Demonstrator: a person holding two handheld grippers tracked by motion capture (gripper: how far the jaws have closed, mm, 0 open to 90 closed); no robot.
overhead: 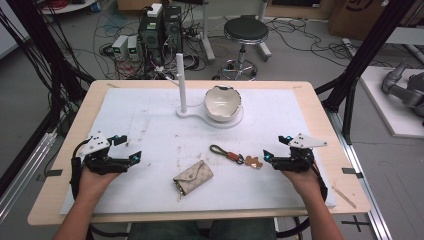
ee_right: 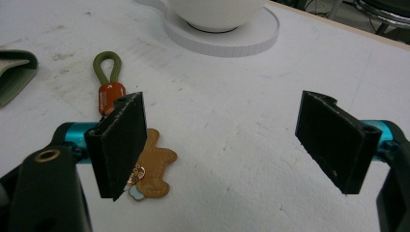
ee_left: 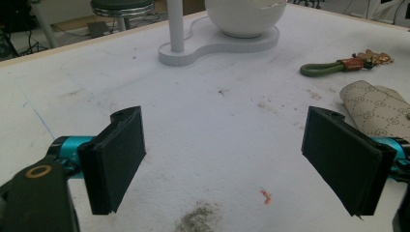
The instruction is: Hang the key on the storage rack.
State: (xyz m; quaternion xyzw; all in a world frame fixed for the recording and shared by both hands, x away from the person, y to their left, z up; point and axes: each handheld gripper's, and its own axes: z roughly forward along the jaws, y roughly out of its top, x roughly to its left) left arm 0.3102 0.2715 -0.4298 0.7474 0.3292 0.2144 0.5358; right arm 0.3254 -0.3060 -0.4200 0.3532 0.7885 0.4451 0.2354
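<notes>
A beige patterned key pouch (overhead: 193,176) (ee_left: 377,108) (ee_right: 14,72) lies on the white mat near the front centre. To its right lies a keychain (overhead: 235,155) (ee_left: 338,66) with a green loop (ee_right: 107,65), an orange tag and a brown bear charm (ee_right: 154,169). At the back a white bowl (overhead: 223,103) (ee_left: 244,17) (ee_right: 217,12) sits on a white stand (overhead: 235,121) with an upright post (overhead: 181,82). My left gripper (overhead: 129,148) (ee_left: 227,140) is open over bare mat, left of the pouch. Just right of the bear charm, my right gripper (overhead: 276,148) (ee_right: 225,135) is open and holds nothing.
The white mat (overhead: 150,115) covers a wooden table (overhead: 320,115). Behind the table are a black stool (overhead: 245,30), computer towers (overhead: 160,30) and loose cables on the floor. Black frame posts (overhead: 360,55) rise at both sides.
</notes>
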